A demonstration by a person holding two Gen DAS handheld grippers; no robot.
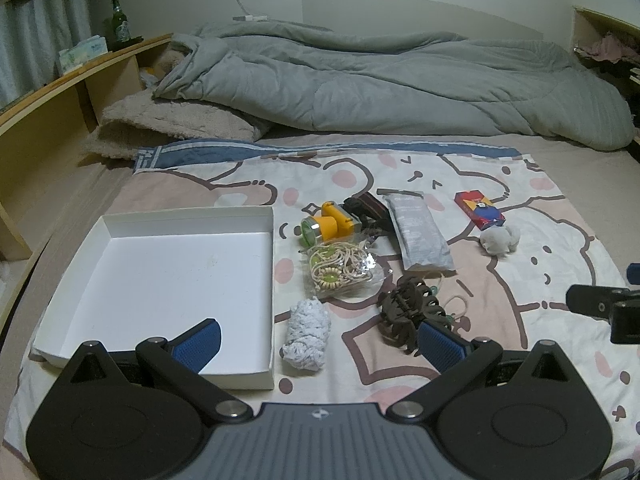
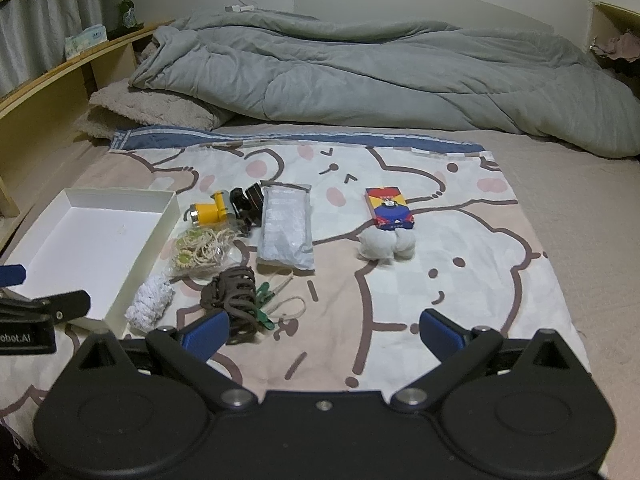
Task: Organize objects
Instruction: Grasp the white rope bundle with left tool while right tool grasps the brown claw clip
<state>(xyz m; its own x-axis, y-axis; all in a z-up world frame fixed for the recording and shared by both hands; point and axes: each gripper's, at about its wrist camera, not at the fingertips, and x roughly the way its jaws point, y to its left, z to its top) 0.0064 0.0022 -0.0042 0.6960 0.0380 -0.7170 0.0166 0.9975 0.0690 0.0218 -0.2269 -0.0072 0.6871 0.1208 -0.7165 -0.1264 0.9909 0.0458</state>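
Note:
An empty white box (image 1: 160, 276) lies at the left of a cartoon-print cloth (image 1: 540, 248) on the bed. Right of it sit a yellow headlamp (image 1: 328, 224), a clear bag of beaded cord (image 1: 344, 268), a white crumpled cloth (image 1: 306, 334), a brown hair claw (image 1: 412, 312), a grey packet (image 1: 420, 232), a red and blue card box (image 1: 478, 210) and a grey-white bundle (image 1: 500, 240). My left gripper (image 1: 318, 326) hovers open, low over the white cloth. My right gripper (image 2: 324, 320) is open over bare cloth, with the hair claw (image 2: 236, 292) by its left finger.
A rumpled grey duvet (image 1: 380, 84) and a beige pillow (image 1: 168, 124) fill the far side of the bed. A wooden shelf (image 1: 52, 120) with a green bottle (image 1: 117, 24) runs along the left. A green clip (image 2: 264, 298) lies beside the claw.

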